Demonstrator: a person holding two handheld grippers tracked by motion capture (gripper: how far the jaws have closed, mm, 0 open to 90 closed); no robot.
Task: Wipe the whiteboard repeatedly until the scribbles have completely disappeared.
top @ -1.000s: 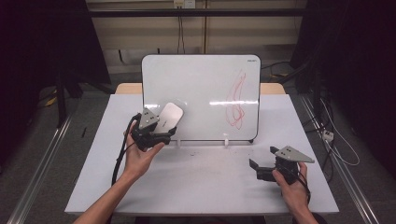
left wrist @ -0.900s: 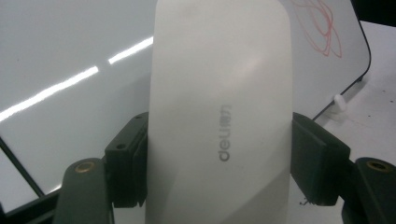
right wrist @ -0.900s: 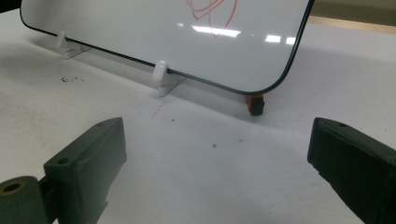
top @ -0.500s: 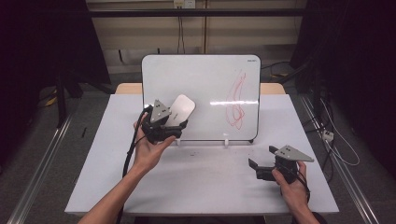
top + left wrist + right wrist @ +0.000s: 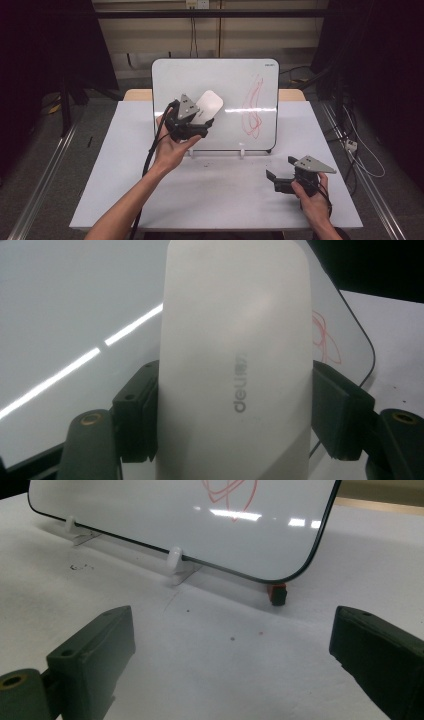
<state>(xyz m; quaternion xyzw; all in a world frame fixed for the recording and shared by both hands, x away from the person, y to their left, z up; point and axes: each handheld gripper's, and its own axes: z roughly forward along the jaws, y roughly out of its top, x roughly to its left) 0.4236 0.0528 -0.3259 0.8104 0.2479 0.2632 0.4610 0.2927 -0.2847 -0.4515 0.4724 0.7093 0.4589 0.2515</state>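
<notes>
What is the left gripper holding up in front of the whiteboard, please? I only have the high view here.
Observer: A white eraser, clamped between both jaws of the left gripper; grey lettering runs along its face.
Operator: Thank you. Is anything under the whiteboard's lower edge?
Observer: Yes, a small red and black piece sits on the table by the rounded corner of the whiteboard.
Operator: And the right gripper?
Observer: The right gripper has its jaws wide apart with nothing between them.

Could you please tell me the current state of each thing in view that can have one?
Whiteboard: upright in its feet, red scribble unerased.
White eraser: clamped, raised before the board.
Left gripper: shut on the eraser.
Right gripper: open, low over the table.
</notes>
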